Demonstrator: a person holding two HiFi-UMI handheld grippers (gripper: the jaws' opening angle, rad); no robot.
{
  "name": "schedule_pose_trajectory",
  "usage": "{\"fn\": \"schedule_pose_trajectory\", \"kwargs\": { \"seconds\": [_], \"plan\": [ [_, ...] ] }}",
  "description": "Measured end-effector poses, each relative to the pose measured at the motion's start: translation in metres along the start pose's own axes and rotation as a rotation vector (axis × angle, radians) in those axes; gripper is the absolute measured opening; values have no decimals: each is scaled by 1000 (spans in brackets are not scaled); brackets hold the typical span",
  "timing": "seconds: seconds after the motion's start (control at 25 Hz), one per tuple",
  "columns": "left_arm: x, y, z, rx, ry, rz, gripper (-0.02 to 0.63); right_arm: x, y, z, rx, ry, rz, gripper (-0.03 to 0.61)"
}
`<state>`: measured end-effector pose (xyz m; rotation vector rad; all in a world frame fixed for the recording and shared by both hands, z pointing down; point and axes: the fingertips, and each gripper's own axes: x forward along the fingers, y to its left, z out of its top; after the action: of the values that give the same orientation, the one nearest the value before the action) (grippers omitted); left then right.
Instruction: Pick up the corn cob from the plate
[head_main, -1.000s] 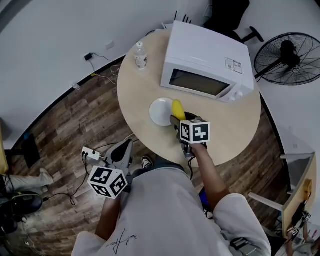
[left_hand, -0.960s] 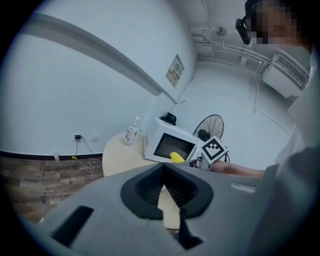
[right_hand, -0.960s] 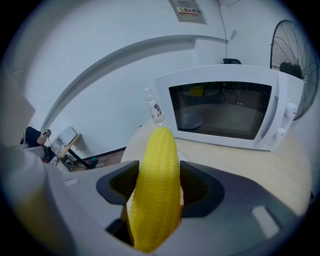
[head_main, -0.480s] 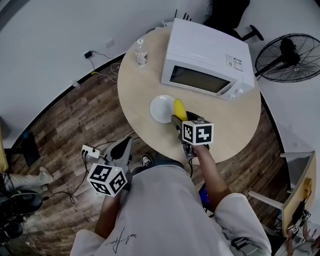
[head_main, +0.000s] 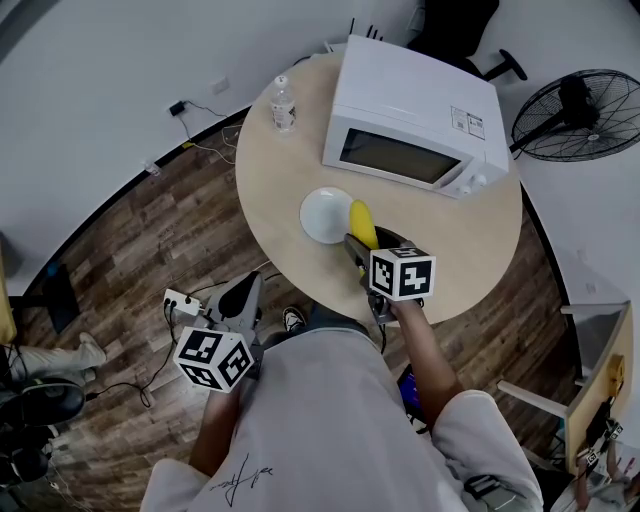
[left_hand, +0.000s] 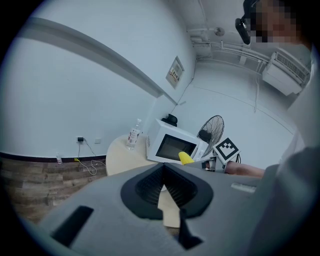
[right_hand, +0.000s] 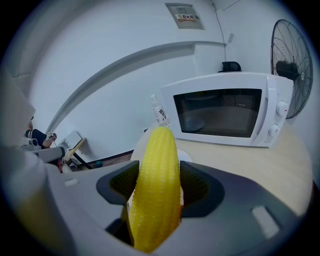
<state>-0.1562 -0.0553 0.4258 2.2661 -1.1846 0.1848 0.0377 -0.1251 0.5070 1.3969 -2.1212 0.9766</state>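
The yellow corn cob (head_main: 361, 222) hangs just over the right rim of the white plate (head_main: 322, 217) on the round table (head_main: 270, 190). My right gripper (head_main: 358, 240) is shut on the cob. In the right gripper view the corn cob (right_hand: 157, 185) stands upright between the two dark pads and juts out past them. My left gripper (head_main: 245, 292) is held low at the left, off the table's near edge, over the wooden floor. Its jaws meet at the tips with nothing between them. From the left gripper view the corn cob (left_hand: 185, 158) shows far off, in front of the microwave.
A white microwave (head_main: 410, 120) with its door closed stands at the back of the table, close behind the plate. A water bottle (head_main: 283, 108) stands at the far left edge. A standing fan (head_main: 578, 115) is to the right, and a power strip (head_main: 182, 305) lies on the floor.
My right gripper has drawn back toward the person and slightly to the right, carrying the corn cob up off the plate. The left gripper has stayed where it was.
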Motion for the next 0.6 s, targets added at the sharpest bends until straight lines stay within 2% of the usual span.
{"fn": "schedule_pose_trajectory", "kwargs": {
  "seconds": [0.6],
  "plan": [
    [-11, 3, -1, -6, -15, 17, -7, -28, 16, -7, 4, -46, 20, 268]
  ]
}}
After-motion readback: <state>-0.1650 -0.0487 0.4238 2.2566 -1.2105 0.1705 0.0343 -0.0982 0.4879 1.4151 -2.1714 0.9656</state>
